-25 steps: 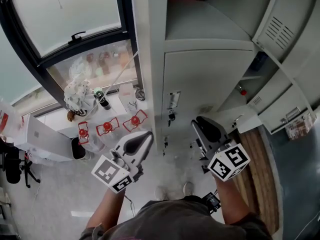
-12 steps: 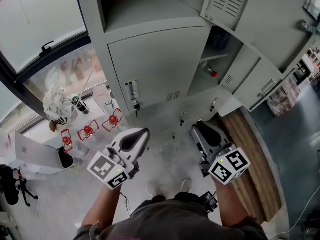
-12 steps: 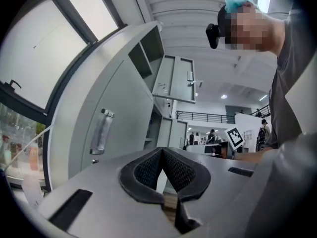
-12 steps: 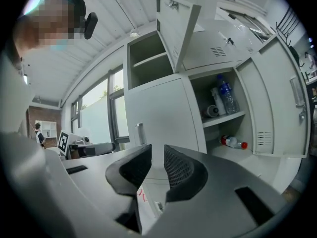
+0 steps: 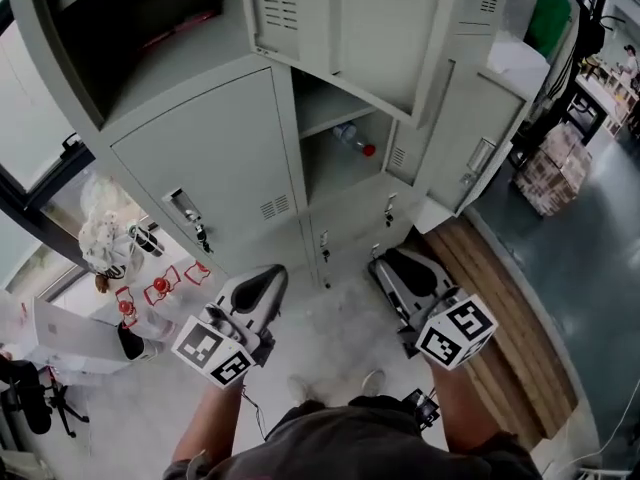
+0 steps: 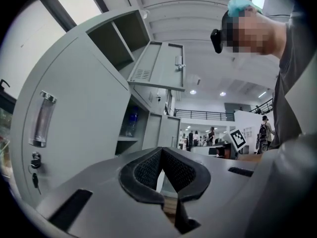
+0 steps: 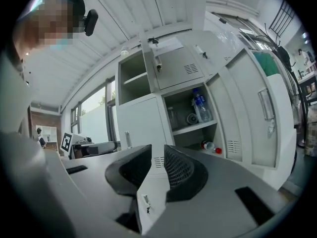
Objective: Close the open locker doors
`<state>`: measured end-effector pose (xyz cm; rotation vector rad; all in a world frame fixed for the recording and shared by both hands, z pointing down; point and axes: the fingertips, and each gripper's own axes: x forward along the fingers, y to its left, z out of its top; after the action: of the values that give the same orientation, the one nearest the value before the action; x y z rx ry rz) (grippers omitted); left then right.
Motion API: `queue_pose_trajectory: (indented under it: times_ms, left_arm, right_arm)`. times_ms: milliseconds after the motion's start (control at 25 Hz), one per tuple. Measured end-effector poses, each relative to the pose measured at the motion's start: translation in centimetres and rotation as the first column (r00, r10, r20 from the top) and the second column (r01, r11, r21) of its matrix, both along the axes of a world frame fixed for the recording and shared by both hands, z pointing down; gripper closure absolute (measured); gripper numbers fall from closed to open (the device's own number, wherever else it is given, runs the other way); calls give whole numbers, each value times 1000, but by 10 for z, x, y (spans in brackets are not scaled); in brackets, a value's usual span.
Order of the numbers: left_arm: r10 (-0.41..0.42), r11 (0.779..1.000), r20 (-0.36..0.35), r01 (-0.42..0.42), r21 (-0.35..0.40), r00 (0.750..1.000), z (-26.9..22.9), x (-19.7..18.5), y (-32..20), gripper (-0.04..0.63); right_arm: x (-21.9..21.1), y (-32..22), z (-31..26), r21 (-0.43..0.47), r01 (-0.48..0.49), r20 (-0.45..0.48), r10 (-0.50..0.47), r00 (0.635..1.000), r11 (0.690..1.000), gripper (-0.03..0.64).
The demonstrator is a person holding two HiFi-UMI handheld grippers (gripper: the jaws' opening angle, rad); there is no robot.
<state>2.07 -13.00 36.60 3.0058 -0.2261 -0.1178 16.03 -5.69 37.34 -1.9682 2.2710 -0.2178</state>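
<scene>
My left claw (image 5: 258, 286) was clenched on nothing, below and left of the open locker compartment (image 5: 335, 118). A bottle (image 5: 353, 139) lay inside that compartment, and one open door (image 5: 340, 23) hung above it. My right claw (image 5: 392, 266), below the compartment, was released a little and empty. Another open door (image 5: 468, 133) stood just right of the compartment.

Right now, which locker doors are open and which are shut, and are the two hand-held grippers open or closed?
Lower left door: shut.
Top left compartment: open.
Upper middle door: swung open.
Middle compartment: open, with a red-capped bottle lying inside.
Right-hand door: swung open.
Left hand-held gripper: jaws together, empty.
Right hand-held gripper: jaws apart, empty.
</scene>
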Motion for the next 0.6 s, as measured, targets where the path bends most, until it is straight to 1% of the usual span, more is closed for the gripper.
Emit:
queue_pose_trajectory:
  times_ms: [160,280,440,600]
  left_arm:
    - [-23,1000,-3,23,-3,1000,-1,48,23,586]
    - [-18,1000,3,18,-3,1000,0,82,42,586]
    - [3,1000,12,-3,0,1000,2,120,64,586]
    - [48,999,20,-48,8,999,1,153,76,586]
  right_arm:
    - [52,28,-2,4,9,0,-9,1000,1000,548]
    - [89,48,-2,8,2,0,-2,1000,1000,548]
    - [126,71,-2,15,-14,1,14,1000,1000,548]
    - [154,85,-4,31,-48,6,48,999,998,548]
